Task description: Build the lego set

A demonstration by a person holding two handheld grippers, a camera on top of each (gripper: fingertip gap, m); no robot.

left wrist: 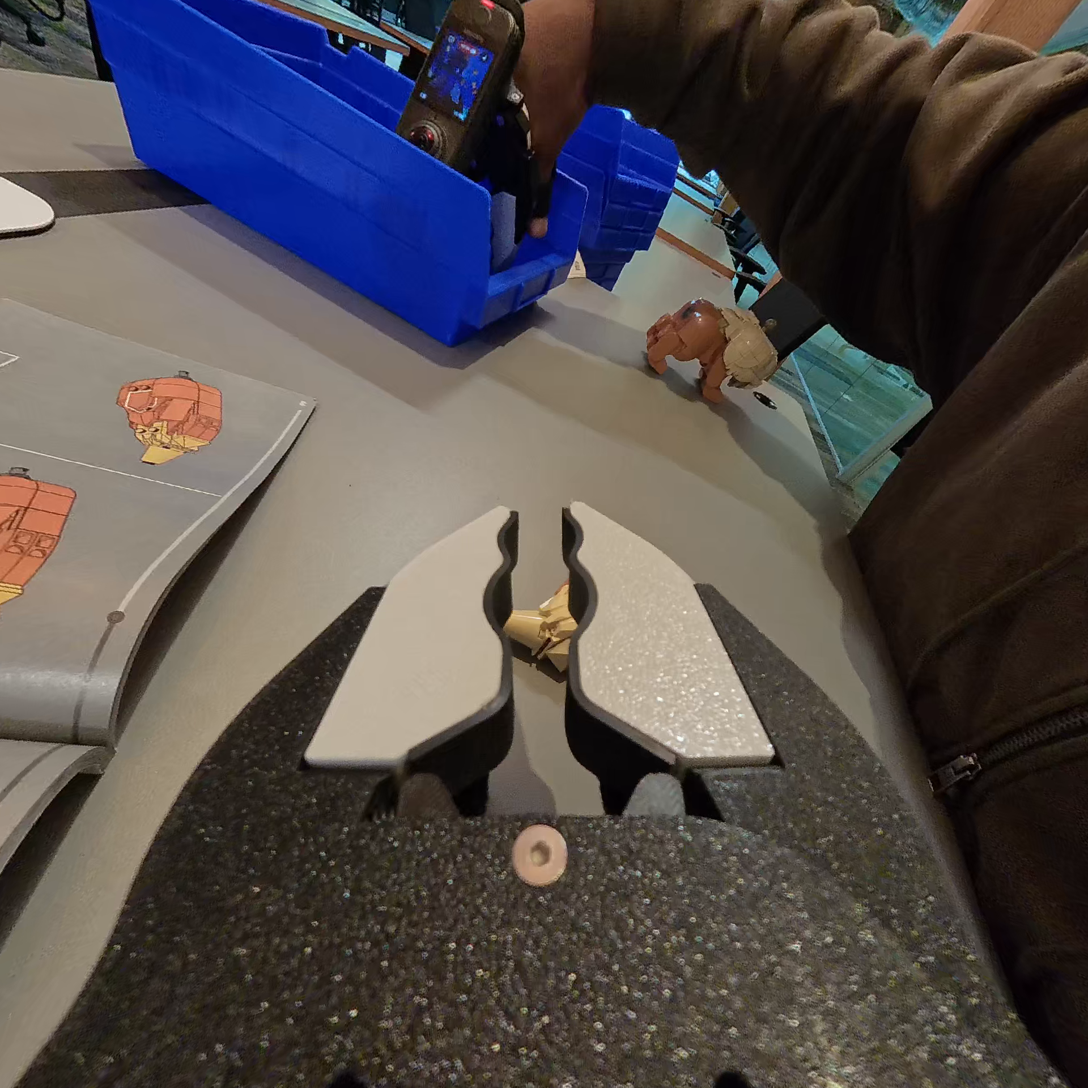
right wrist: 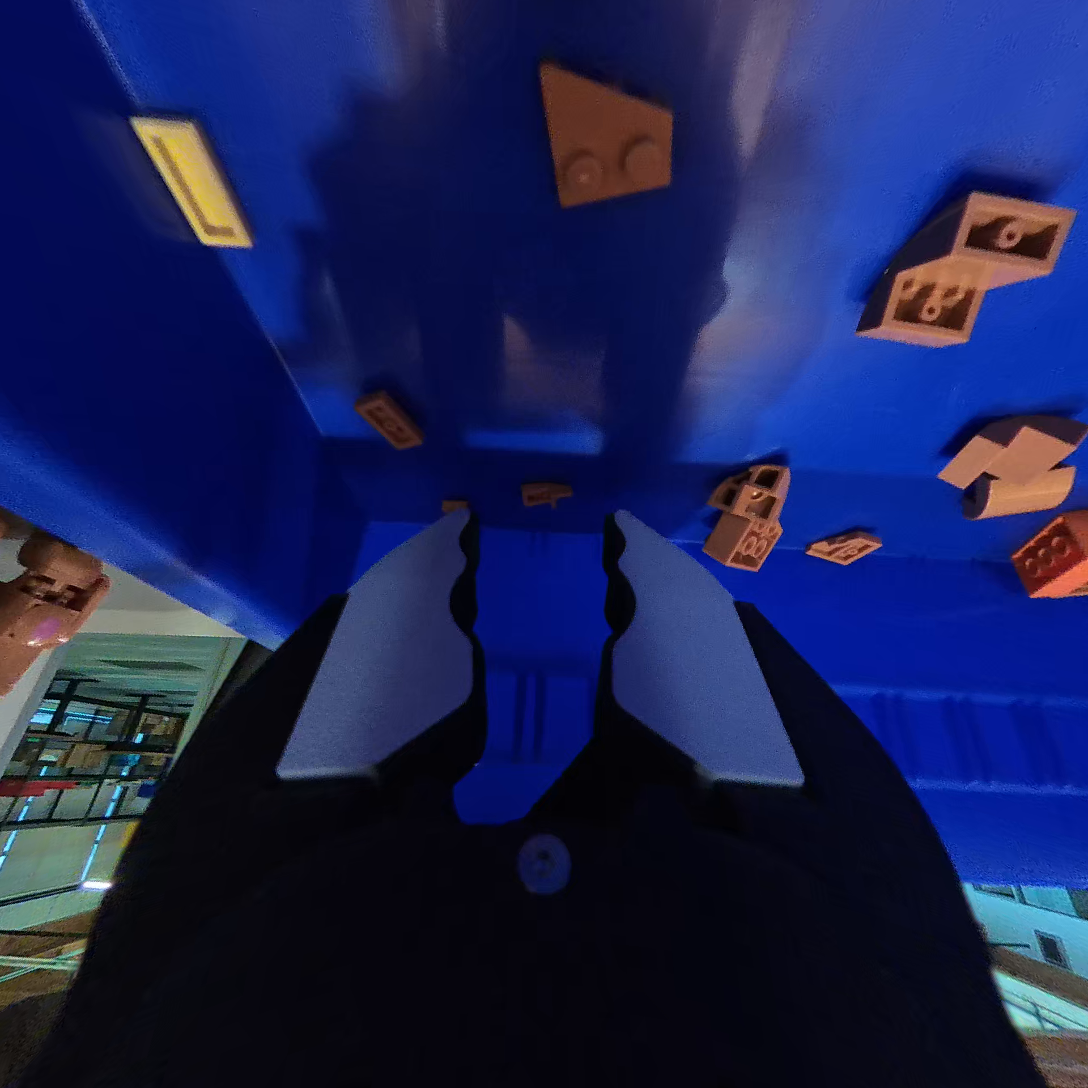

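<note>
My left gripper (left wrist: 538,512) hovers low over the grey table (left wrist: 412,424) and is shut on a small tan lego assembly (left wrist: 541,627), pinched between its fingers behind the tips. My right gripper (left wrist: 518,194) reaches down into the near end of a blue bin (left wrist: 306,171). In the right wrist view it (right wrist: 541,518) is open and empty inside the bin (right wrist: 235,412). Loose bricks lie around it: a brown wedge plate (right wrist: 606,135), a yellow tile (right wrist: 191,179), and several brown bricks (right wrist: 745,518) to the right. A built brown and tan lego animal (left wrist: 712,347) stands on the table.
An open instruction booklet (left wrist: 135,500) lies at the left. A second blue bin (left wrist: 624,194) stands behind the first. A person's brown sleeve (left wrist: 883,176) crosses the upper right. The table edge runs close behind the animal, which also shows in the right wrist view (right wrist: 41,594). Tip to tip, the grippers are about 40 cm apart. To reach the yellow tile (right wrist: 191,179) in a straight line is about 9 cm for my right fingers, about 30 cm for my left.
</note>
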